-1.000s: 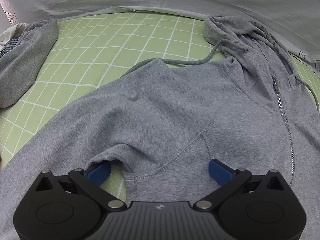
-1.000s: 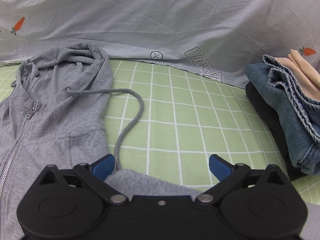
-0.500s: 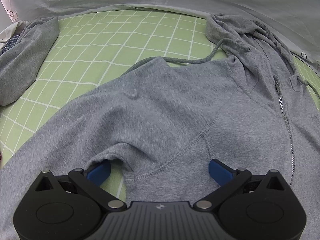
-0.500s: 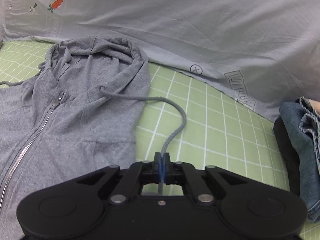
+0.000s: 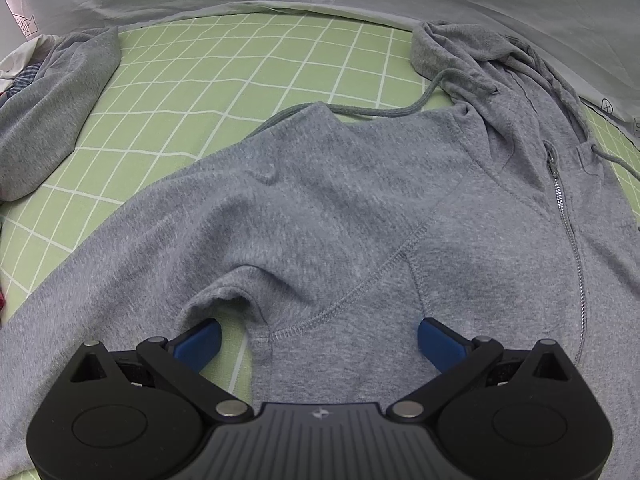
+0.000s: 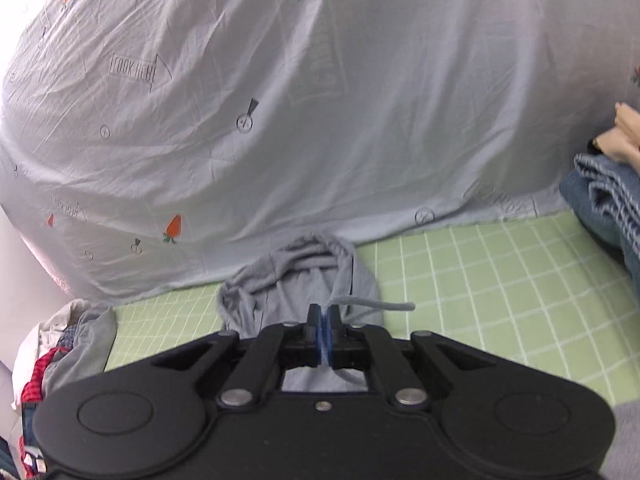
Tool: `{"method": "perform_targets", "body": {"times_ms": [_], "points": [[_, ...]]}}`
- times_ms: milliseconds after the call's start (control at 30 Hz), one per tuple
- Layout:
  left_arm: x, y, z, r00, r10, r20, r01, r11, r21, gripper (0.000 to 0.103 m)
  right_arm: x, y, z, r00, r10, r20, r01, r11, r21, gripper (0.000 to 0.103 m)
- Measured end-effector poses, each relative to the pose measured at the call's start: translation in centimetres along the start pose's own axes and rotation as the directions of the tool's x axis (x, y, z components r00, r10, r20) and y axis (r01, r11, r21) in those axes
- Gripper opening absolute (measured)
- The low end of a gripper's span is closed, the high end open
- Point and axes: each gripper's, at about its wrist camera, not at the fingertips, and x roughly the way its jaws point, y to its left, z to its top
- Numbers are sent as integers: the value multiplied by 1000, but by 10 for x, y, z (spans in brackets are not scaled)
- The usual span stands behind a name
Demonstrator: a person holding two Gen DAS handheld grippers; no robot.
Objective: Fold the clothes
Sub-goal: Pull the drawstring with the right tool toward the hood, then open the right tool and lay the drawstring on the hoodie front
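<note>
A grey zip hoodie (image 5: 340, 208) lies spread on the green checked mat (image 5: 240, 64), its hood (image 5: 480, 52) at the far right and its zipper (image 5: 568, 232) running down the right side. My left gripper (image 5: 318, 330) hovers open over the armpit seam, one blue finger on either side of it. In the right wrist view my right gripper (image 6: 323, 312) is shut on the hoodie's grey drawstring (image 6: 376, 305). The cord's free end sticks out to the right, above the hood (image 6: 300, 280).
A second grey garment (image 5: 48, 112) lies at the left of the mat. Folded jeans and other clothes (image 6: 608, 208) are stacked at the right. A loose heap of clothes (image 6: 60, 340) sits at the left. A pale printed sheet (image 6: 280, 120) rises behind the mat.
My right gripper went from open to shut on the drawstring, then rose and tilted up with the cord, so the hood looks farther away. The left gripper has barely moved.
</note>
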Motion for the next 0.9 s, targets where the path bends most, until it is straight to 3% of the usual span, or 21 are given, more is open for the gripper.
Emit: {"method": "perform_targets", "body": {"times_ms": [100,133,167,233,300,333,367,433,500,533,567,600,733,833,900], "points": [[-1,0,-3,1000,-4,-8,4,1000,8,103,4,5,-28,995,-53,-84,51,999,-18,4],[-2,0,-4,1000,-4,-9,4,1000,9,103,5,7,-38,991,-75,-109,72,997,-27,10],[-2,0,-5,1000,-5,-12,5,1000,11,103,6,9,-47,986,-97,-133,93,995,-37,28],[-4,0,-8,1000,-6,-20,7,1000,16,103,9,13,-65,973,-142,-181,133,989,-59,49],[-5,0,-11,1000,-9,-29,10,1000,19,103,11,15,-74,963,-174,-208,161,984,-80,51],[-6,1,-13,999,-12,-32,13,1000,18,103,10,15,-70,963,-185,-195,170,981,-89,59],[-8,2,-15,999,-15,-33,16,1000,15,103,12,15,-67,963,-207,-175,190,976,-108,76],[-11,6,-19,1000,-19,-24,20,1000,7,103,15,16,-62,958,-258,-128,238,959,-152,92],[-14,12,-20,1000,-12,-14,12,1000,1,103,18,18,-58,949,-306,-79,286,938,-194,90],[-16,14,-21,1000,-8,-9,8,1000,-3,103,23,18,-56,945,-319,-67,298,929,-221,72],[-18,17,-22,1000,-5,-4,5,1000,-6,103,31,17,-55,943,-322,-84,295,925,-240,41],[-19,20,-22,1000,-1,1,1,1000,-10,103,40,16,-53,940,-324,-111,288,924,-253,30],[-21,26,-21,1000,-3,10,3,999,-32,103,60,10,-53,933,-330,-143,296,930,-219,26],[-22,27,-20,1000,2,22,-2,1000,-28,103,64,9,-56,923,-353,-153,322,927,-195,4],[-24,29,-20,999,7,37,-6,1000,-26,103,47,14,-57,936,-322,-144,296,938,-179,4]]}}
